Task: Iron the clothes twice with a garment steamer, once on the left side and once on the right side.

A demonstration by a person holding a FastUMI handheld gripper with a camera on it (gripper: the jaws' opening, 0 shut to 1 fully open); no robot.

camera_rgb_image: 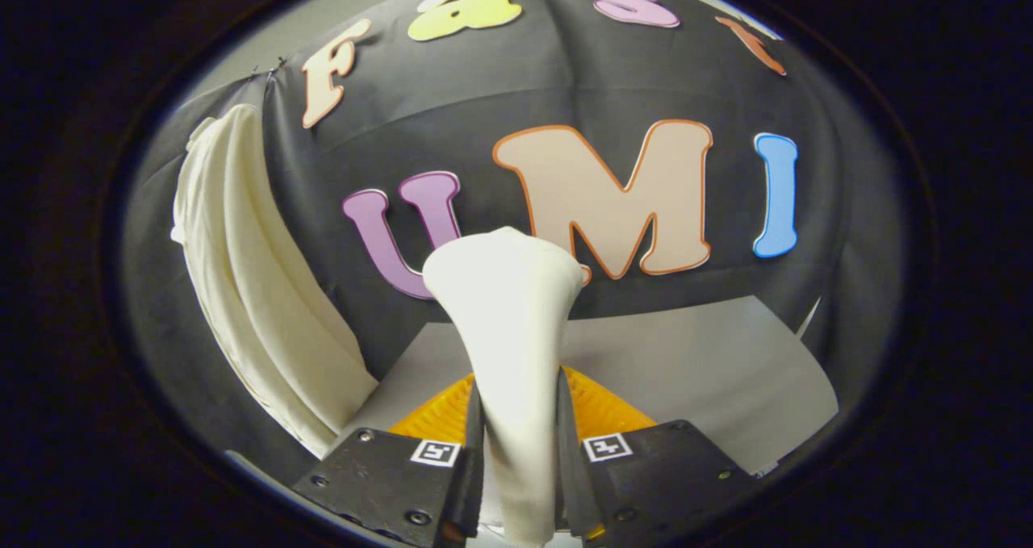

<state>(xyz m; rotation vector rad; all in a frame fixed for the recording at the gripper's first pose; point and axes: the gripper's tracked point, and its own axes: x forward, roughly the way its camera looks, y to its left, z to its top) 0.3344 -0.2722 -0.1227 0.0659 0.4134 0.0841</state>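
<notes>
The booth's black cloth wall [516, 209] is seen across the upper and middle frame, with a grey table [710, 370] spread below it at lower right. A cream garment [250, 290] is hung against the wall at the left of the frame. At lower centre, the white garment steamer [512, 346] is clamped between the fingers of the gripper [516, 467], its head flared above them. An orange base [597, 407] is glimpsed just behind the fingers.
</notes>
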